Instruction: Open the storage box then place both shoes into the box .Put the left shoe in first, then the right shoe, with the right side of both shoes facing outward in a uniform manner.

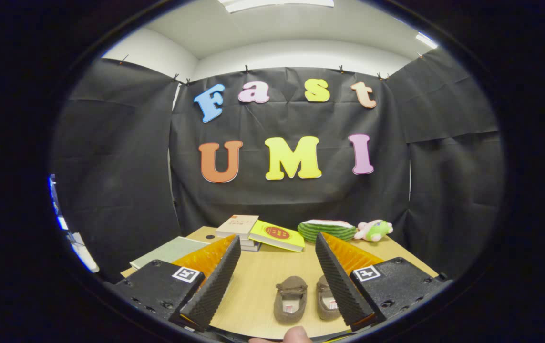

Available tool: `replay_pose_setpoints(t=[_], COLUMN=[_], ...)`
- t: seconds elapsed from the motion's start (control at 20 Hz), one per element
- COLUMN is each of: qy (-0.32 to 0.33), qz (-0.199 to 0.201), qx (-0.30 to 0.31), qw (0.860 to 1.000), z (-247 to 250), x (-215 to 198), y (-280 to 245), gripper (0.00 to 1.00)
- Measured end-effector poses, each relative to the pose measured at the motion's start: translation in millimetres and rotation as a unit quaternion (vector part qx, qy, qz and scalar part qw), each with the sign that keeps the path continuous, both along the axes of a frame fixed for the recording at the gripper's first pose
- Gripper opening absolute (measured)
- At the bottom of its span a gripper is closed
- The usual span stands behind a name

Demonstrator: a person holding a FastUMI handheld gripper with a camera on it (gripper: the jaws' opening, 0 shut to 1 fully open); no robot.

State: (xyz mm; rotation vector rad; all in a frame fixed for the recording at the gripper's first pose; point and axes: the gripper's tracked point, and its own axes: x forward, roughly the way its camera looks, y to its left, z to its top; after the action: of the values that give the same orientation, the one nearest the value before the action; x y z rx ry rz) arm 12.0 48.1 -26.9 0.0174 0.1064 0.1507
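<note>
Two small brown slip-on shoes lie side by side on the wooden table (258, 281), toes pointing away from me. The left shoe (290, 299) sits in the gap between my fingers, nearer the right one. The right shoe (325, 297) is partly hidden behind my right finger (341, 281). My gripper (278, 244) is open and held above the table with nothing between the ribbed pads. I cannot make out a storage box.
At the table's far side are stacked books (239, 229), a yellow book (277, 236) leaning on them, a watermelon-slice plush (327, 229) and a pink-green plush toy (374, 230). A pale green book (169, 251) lies beyond my left finger. A fingertip (296, 334) shows just behind the gripper.
</note>
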Motion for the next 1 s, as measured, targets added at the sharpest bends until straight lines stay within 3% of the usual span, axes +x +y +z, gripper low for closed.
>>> replay_pose_setpoints(t=[0.35, 0.55, 0.75, 1.0], qy=[0.037, 0.074, 0.149, 0.247], qz=[0.072, 0.146, 0.227, 0.298], qx=[0.019, 0.020, 0.056, 0.127], qw=[0.997, 0.986, 0.961, 0.913], z=[-17, -32, -64, -106], x=[10, 18, 14, 13], y=[32, 70, 113, 155], gripper=[1.00, 1.00, 1.00, 1.00])
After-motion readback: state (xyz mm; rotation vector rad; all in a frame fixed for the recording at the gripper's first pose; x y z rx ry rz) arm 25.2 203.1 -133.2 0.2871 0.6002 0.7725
